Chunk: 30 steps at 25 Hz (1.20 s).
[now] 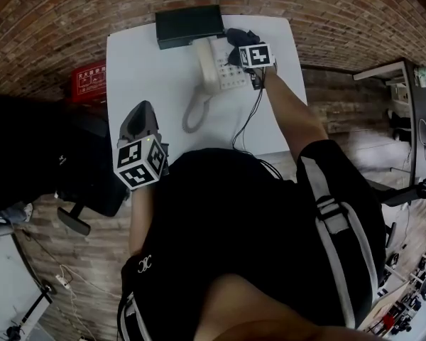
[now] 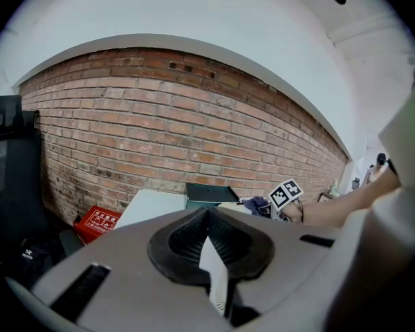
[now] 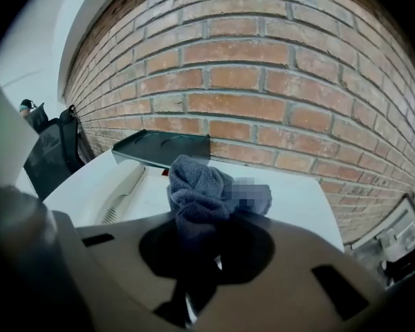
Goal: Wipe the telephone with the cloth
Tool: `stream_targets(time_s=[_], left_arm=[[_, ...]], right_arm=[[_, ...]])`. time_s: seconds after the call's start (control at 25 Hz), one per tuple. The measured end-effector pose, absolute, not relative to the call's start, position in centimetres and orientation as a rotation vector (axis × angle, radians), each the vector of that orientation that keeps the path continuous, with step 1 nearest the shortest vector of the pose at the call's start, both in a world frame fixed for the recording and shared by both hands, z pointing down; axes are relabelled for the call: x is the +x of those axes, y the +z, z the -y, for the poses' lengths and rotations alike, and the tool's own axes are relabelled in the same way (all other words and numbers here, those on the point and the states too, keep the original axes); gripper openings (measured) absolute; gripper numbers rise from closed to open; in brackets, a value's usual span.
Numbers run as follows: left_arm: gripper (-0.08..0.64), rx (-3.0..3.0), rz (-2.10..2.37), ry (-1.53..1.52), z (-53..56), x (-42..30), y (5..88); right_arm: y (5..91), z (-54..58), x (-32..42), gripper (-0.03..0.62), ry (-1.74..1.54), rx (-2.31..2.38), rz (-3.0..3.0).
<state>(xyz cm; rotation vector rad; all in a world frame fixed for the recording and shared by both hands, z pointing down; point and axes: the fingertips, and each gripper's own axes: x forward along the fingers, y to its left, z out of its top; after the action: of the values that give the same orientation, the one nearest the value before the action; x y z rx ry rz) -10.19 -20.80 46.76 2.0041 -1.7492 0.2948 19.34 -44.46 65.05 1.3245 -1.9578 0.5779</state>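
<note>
A white telephone [image 1: 224, 68] stands at the far middle of the white table [image 1: 145, 69]; its handset [image 3: 117, 191] rests on the cradle and a coiled cord [image 1: 192, 114] trails toward me. My right gripper [image 1: 246, 46] is shut on a bunched grey-blue cloth [image 3: 197, 191], which it holds over the phone's far right corner. The cloth [image 1: 236, 35] shows as a dark lump just beyond the marker cube. My left gripper [image 1: 142, 111] hovers over the table's near left part, away from the phone. Its jaws meet in a point, holding nothing.
A dark flat box [image 1: 189, 25] lies against the brick wall behind the phone. A thin black cable [image 1: 245, 123] runs off the table's near edge. A red box [image 1: 90, 79] sits on the floor to the left, next to a black office chair [image 1: 42, 158].
</note>
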Motion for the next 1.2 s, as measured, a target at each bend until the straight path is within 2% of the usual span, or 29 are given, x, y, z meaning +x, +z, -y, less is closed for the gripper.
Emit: stream_targets(time_s=[0.52, 1.2], left_arm=[[-0.003, 1.991, 1.766, 0.256, 19.8, -10.9, 46.6], [-0.003, 2.024, 1.664, 0.269, 18.9, -9.7, 47.7]], right_arm=[[65.4, 41.5, 10.5, 0.031, 0.364, 0.979, 2.070], [68.5, 30.5, 12.4, 0.029, 0.451, 0.959, 2.071]])
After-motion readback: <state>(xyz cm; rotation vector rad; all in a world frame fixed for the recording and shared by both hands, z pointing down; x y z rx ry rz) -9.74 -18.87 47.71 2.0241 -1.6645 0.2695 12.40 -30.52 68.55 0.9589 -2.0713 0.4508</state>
